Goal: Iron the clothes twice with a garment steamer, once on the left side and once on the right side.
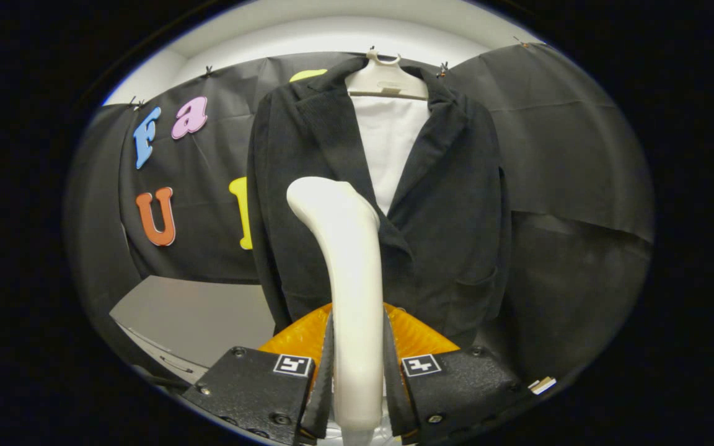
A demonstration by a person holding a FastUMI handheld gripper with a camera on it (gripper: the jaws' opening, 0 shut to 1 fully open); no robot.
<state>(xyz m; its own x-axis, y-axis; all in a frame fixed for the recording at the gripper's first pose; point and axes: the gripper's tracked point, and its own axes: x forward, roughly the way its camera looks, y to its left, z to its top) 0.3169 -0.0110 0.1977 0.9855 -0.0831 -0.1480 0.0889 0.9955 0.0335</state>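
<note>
Booth: jacket (444, 204) on hanger (387, 79)
Gripper (357, 371): clamped on steamer (351, 279)
Progress: steamer at left side; strokes apparently remain

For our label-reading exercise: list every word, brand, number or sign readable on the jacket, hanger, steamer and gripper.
None readable.
jacket, hanger, steamer: no text visible.
gripper, shut on the steamer: two square markers, patterns, not words.

I see black cloth (555, 142) clipped up as the booth's wall, a white wall (332, 31) above it, and a grey floor (202, 316) below left.
</note>
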